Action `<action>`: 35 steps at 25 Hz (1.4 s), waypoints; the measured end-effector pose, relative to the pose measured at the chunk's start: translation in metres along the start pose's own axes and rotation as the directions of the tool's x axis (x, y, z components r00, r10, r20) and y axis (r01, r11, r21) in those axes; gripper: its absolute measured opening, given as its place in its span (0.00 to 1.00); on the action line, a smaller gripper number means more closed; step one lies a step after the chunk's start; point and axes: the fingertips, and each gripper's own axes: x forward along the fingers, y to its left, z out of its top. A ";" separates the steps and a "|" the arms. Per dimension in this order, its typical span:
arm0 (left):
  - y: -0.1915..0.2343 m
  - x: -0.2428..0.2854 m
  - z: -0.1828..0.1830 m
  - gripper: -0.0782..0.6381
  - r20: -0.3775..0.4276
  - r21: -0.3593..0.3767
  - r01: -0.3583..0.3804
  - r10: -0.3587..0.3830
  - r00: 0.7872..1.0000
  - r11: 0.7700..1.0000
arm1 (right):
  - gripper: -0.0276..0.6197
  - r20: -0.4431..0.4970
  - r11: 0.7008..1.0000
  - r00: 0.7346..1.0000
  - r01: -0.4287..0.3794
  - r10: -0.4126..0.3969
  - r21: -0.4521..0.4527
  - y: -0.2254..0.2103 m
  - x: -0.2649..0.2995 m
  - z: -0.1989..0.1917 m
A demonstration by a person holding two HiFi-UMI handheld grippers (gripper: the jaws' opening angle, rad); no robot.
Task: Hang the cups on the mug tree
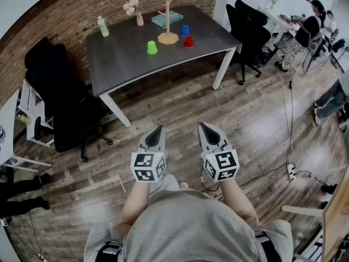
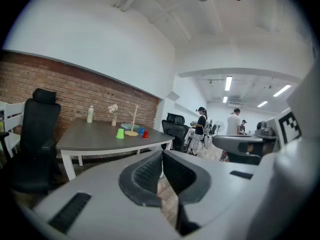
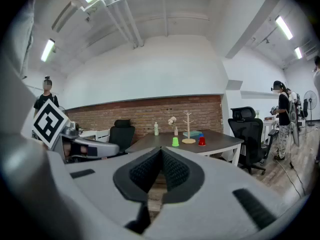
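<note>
A wooden plank floor (image 1: 180, 108) fills most of the head view, and a brick wall (image 1: 82, 10) runs along its far edge; against that wall stands the bench (image 1: 125, 59), dark grey on top with white legs; a black office chair (image 1: 60, 102) stands off its left end and another (image 1: 248, 26) off its right end; further right, people sit at other desks. The person holding the rig stands well back from the bench, with open floor between, and both arms reach forward side by side. The left gripper (image 1: 158, 131) and the right gripper (image 1: 205, 127) point towards the bench and a little downward, each with its marker cube nearest the body; in the left gripper view the left gripper (image 2: 162, 156) has its ribbed pads pressed together with nothing between them, and in the right gripper view the right gripper (image 3: 161, 154) is likewise closed on nothing. On the far half of the bench the wooden mug tree (image 1: 168, 21) stands upright on its round base; a flat teal box (image 1: 175, 16) lies just behind it; the green cup (image 1: 152, 47) stands on the bench top to the left of the base, the red cup (image 1: 188, 41) just right of the base, and the blue cup (image 1: 185, 30) right behind the red one; all three rest on the bench, not on the branches. Near the wall edge stand a small vase of pale flowers (image 1: 136, 12) and, further left, a pale green bottle (image 1: 103, 27).
</note>
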 end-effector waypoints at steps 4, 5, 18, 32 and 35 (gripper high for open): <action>-0.017 -0.015 0.001 0.12 0.022 -0.003 0.039 -0.039 0.999 0.999 | 0.04 0.031 1.000 0.999 0.016 -0.015 -0.010 0.003 -0.021 0.011; -0.018 -0.019 0.000 0.12 0.026 -0.006 0.039 -0.039 0.999 0.999 | 0.04 0.036 1.000 0.999 0.016 -0.015 -0.013 0.006 -0.025 0.012; -0.032 -0.051 -0.003 0.12 0.053 -0.023 0.030 -0.029 0.998 0.999 | 0.04 0.031 0.999 1.000 0.004 -0.003 -0.032 0.024 -0.053 0.005; -0.042 -0.037 -0.009 0.13 0.062 -0.069 0.022 -0.017 0.998 0.997 | 0.12 -0.004 0.999 0.999 -0.034 0.034 0.019 -0.004 -0.053 -0.017; -0.045 -0.034 -0.010 0.17 0.068 -0.075 0.032 -0.027 0.997 0.997 | 0.16 -0.018 0.999 0.999 -0.041 0.041 0.019 -0.009 -0.051 -0.021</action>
